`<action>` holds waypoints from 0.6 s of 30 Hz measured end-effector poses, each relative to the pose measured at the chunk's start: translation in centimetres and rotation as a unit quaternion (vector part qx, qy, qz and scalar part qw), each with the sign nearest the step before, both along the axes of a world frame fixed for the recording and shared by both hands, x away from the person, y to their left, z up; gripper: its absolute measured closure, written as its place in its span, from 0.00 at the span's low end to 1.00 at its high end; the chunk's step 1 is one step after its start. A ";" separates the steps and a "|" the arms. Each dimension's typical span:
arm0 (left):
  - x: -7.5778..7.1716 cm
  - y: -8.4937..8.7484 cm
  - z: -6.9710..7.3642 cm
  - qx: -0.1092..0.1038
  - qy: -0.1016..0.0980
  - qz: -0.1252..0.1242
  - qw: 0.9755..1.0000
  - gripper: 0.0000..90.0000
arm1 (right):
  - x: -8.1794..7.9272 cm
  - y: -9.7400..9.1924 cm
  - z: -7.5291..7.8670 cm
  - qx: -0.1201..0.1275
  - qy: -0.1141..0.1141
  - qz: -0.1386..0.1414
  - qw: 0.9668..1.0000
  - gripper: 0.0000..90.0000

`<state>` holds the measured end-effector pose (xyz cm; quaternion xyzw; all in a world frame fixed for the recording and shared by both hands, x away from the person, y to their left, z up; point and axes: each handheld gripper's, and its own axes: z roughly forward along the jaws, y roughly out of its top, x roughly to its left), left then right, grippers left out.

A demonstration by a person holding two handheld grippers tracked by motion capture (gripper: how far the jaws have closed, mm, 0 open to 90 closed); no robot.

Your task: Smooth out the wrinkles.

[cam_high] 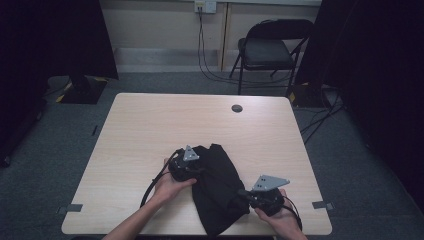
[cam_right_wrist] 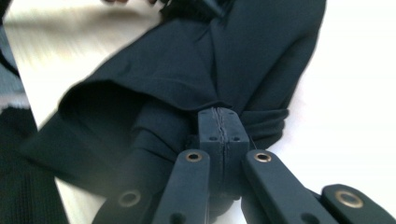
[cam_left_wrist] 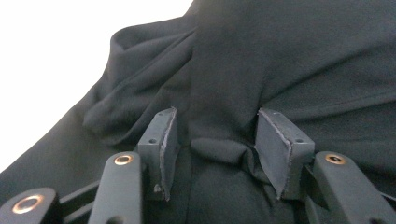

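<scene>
Item: black cloth (cam_high: 218,187), one piece, bunched, on the near half of the desk (cam_high: 150,125) between your two hands. Its long axis runs from the far left end, by your left gripper (cam_high: 192,169), toward the near edge of the desk, where its wider end lies just beside your right gripper (cam_high: 244,194).

Left gripper: at the far, narrower end of the cloth. In the left gripper view (cam_left_wrist: 212,142) the jaws stand partly apart, with a raised fold of cloth between them. The right-hand pad (cam_left_wrist: 273,149) seems to touch a gathered crease; the left-hand pad (cam_left_wrist: 166,140) stands clear of the fold. You have no firm pinch here yet, as far as can be judged.

Right gripper: at the near right edge of the cloth. In the right gripper view (cam_right_wrist: 223,123) the pads meet along one seam, and the cloth (cam_right_wrist: 224,60) puckers into folds right at their tips. Your jaws look clamped on a thin pinch of its edge.

Relation for the coming move: the cloth lies straight ahead of both sets of jaws, and each hand sits at its own end of the long axis. The right end is gripped; the left is the one still to close.

Also present: chair (cam_high: 267,50), beyond the desk, well apart.
</scene>
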<state>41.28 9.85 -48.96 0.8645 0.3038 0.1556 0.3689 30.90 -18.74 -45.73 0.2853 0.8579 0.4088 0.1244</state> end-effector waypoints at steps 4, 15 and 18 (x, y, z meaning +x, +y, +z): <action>0.1 0.2 0.0 -0.011 0.008 -0.003 1.000 0.54 | -0.3 0.3 -0.2 -0.012 0.000 -0.001 1.000 0.76; 0.1 0.5 0.0 -0.013 0.002 -0.010 1.000 0.54 | 2.4 2.3 3.7 0.073 -0.038 -0.011 0.997 0.83; 0.1 0.5 0.0 -0.019 0.007 -0.007 1.000 0.53 | 2.3 3.7 2.4 0.052 -0.004 0.007 0.999 0.74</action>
